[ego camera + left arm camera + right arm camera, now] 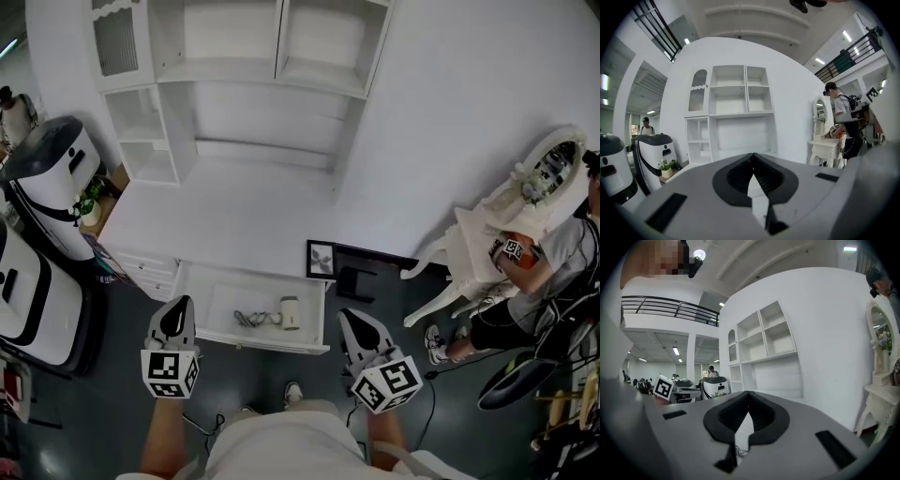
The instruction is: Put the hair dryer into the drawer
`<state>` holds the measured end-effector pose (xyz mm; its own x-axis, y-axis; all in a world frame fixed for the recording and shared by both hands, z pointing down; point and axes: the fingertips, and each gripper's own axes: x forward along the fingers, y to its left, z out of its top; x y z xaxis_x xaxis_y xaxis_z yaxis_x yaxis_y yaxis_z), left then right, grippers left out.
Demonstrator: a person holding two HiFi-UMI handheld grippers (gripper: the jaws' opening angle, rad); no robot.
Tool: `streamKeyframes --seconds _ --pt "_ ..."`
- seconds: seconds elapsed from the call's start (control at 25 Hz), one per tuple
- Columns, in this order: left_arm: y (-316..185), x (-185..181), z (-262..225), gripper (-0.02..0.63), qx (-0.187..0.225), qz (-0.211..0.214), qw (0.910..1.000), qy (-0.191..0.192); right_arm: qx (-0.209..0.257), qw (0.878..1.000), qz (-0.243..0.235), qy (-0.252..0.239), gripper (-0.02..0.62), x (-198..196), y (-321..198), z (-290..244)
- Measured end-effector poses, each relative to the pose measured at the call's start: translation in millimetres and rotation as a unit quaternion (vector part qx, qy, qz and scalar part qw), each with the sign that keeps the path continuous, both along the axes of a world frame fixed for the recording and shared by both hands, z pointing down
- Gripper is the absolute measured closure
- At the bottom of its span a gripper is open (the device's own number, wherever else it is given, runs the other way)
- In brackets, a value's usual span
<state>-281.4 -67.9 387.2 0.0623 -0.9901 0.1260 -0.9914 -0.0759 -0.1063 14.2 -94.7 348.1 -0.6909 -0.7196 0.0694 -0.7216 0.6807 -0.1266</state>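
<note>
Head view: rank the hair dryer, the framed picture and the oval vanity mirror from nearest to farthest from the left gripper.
1. Hair dryer, in the open drawer, just right of the left gripper.
2. Framed picture, past the drawer's right corner.
3. Oval vanity mirror, far right.

Closed hand-held gripper (pixel 748 393) (white shelving (pixel 765 341) beyond)

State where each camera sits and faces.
Head view: on the head, looking steeply down at the open drawer with the hair dryer; left gripper, right gripper, forearms show.
Left gripper view: rides that gripper, faces the shelf unit; shut jaws show.
Right gripper view: likewise, more obliquely; shut jaws show.
Shared: the shelf unit.
</note>
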Motion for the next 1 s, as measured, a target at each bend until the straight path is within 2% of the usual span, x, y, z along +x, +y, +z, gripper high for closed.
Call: streamKeyframes --seconds 0.24,0.44,0.68,1.0 --pt "10.7 -3.2 -24.1 0.589 0.021 -0.015 0.9995 -0.015 0.011 1.000 0.019 -0.007 0.586 25.0 -20.5 -8.9" --pt "35.8 -4.6 -45.5 0.589 0.052 -0.037 0.9980 -0.001 0.020 1.000 0.018 -0.015 0.586 37.4 -22.4 -17.1" --pt "60.0 8.6 -79.1 0.589 0.081 -0.053 0.9949 -0.028 0.026 0.999 0.023 -0.016 0.587 49.8 -21.4 -21.7" --pt "84.5 -0.1 -90.7 0.589 0.104 -0.091 0.9904 -0.010 0.019 0.999 0.028 -0.015 0.586 55.7 -9.2 -20.7"
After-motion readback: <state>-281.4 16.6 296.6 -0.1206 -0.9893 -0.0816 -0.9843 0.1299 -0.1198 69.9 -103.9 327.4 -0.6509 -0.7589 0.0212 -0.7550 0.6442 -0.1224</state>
